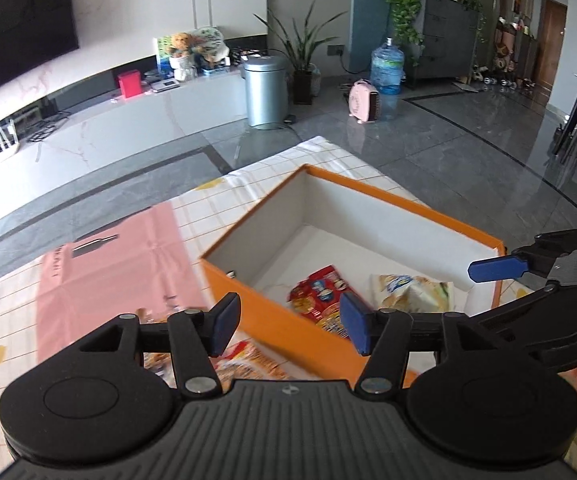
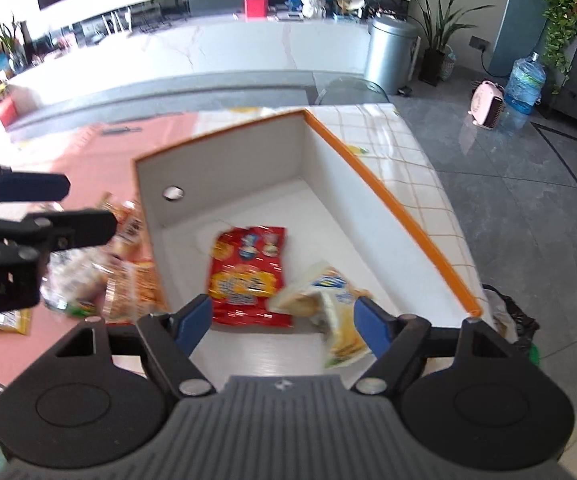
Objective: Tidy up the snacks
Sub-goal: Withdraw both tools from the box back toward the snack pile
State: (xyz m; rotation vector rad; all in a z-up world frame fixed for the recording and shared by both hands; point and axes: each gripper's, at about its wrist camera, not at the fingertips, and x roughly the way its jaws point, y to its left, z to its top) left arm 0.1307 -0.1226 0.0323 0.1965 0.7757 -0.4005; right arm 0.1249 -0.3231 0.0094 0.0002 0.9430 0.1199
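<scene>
One orange box (image 2: 388, 200) with a white inside stands open on a checked cloth (image 2: 400, 148). Two snack packs lie on its floor: a red pack (image 2: 248, 276) near the middle and a pale yellow pack (image 2: 328, 304) just beside it, toward the box's near right corner.

Two grippers hang above the box. The left gripper (image 1: 284, 326) has its blue pads apart, with nothing between them. The right gripper (image 2: 282, 328) also stands with its pads apart; the yellow pack shows in the gap below, blurred, and no pad presses on it.

Outside the box, on a pink sheet (image 1: 120, 272) to its left, more packs (image 2: 128, 276) lie in a loose heap; they are too blurred to count.

Farther off stand one grey bin (image 1: 264, 92), one blue water jug (image 1: 386, 68) and one pink heater (image 1: 364, 102).
</scene>
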